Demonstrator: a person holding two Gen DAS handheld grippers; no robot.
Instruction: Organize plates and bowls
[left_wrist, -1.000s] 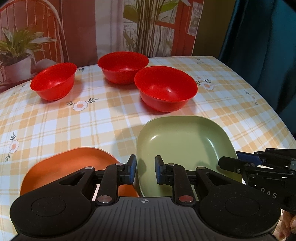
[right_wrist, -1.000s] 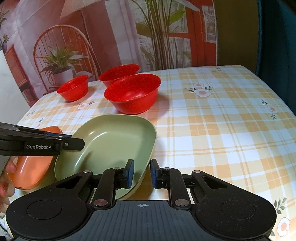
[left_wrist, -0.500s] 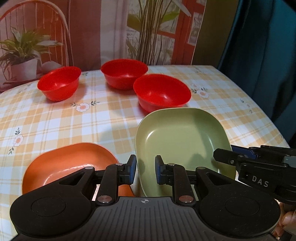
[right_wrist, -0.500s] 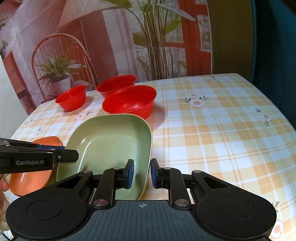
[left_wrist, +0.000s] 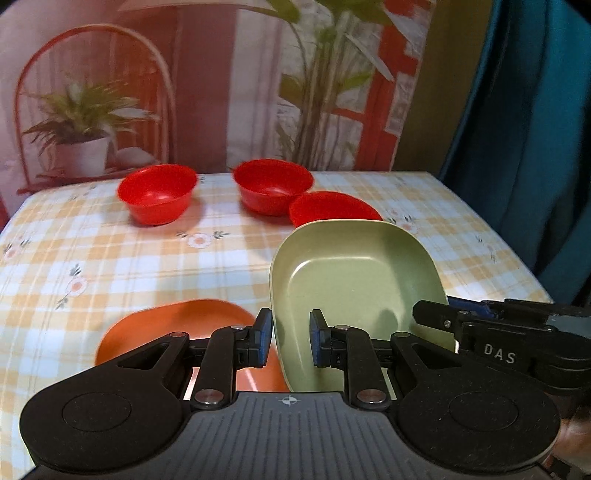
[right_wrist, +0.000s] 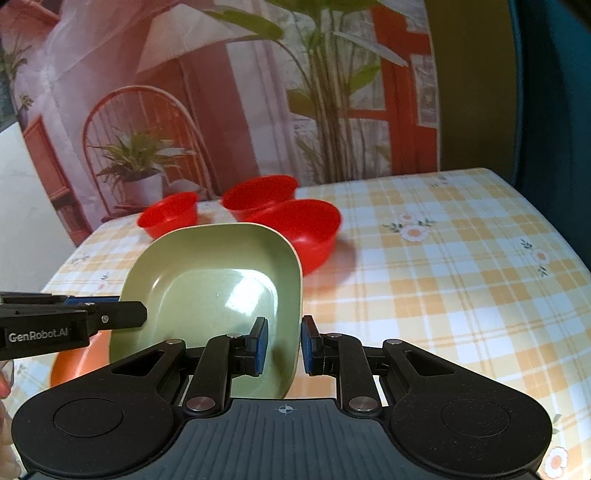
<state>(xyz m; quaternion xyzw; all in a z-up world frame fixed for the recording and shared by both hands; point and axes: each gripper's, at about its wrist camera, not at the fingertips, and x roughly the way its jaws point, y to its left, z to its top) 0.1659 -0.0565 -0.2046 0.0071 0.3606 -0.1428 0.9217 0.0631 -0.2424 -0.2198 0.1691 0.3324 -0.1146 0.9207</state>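
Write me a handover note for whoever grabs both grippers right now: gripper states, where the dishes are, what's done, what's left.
Left gripper: closed on the left rim of the green plate.
Right gripper: closed on the same plate's right rim.
The green plate appears held off the table, its far edge raised in front of the nearest red bowl.
The orange plate lies on the table, left of and below the green one.
The other two red bowls stand separately at the far side.
Done: nothing stacked yet.
Left: probably set green on orange, then nest the bowls.
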